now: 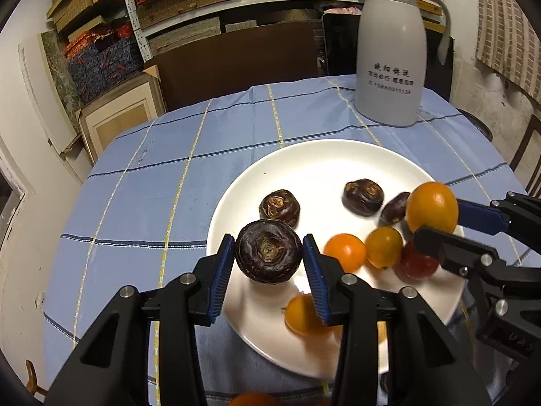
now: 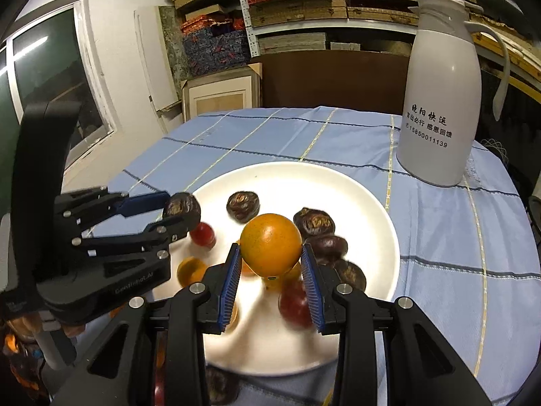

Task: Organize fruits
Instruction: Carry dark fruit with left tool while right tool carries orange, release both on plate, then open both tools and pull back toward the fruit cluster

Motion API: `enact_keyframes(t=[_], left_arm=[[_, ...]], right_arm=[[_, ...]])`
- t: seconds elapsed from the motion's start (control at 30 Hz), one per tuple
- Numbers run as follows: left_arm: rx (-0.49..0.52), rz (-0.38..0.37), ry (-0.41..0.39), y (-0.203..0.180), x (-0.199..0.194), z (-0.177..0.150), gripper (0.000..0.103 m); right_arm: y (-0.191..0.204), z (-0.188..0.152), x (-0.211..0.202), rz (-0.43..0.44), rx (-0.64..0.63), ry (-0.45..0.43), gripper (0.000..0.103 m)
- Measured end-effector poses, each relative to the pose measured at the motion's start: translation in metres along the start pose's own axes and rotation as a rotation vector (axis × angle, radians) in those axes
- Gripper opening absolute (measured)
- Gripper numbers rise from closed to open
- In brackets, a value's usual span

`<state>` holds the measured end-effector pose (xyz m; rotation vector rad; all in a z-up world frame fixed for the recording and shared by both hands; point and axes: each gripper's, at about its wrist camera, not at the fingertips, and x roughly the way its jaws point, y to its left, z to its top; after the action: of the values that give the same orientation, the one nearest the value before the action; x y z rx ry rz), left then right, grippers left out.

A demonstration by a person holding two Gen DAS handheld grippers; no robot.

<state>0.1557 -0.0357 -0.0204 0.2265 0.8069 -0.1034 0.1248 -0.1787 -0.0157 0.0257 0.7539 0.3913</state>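
The left tool (image 1: 268, 253) is clamped on a dark brown water chestnut (image 1: 268, 256), held above the near rim of the white plate (image 1: 304, 162). The right tool (image 2: 271, 264) pinches a small orange fruit (image 2: 270, 243) over the plate's middle. Below them lie more chestnuts, orange fruits and a red one. A white jug (image 2: 439, 101) stands behind, on the blue checked surface (image 1: 152, 169).
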Motion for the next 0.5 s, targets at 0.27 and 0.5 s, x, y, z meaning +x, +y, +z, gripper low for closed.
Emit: enact_keyframes(t=[0.27, 0.5], left_arm=[[-0.004, -0.003, 0.021, 0.001, 0.017, 0.005, 0.042], [-0.044, 0.024, -0.021, 0.017, 0.006, 0.004, 0.071]], right_arm=[[-0.002, 0.017, 0.027, -0.01, 0.01, 0.021, 0.045], [-0.006, 0.017, 0.008, -0.037, 0.017, -0.036, 0.064]])
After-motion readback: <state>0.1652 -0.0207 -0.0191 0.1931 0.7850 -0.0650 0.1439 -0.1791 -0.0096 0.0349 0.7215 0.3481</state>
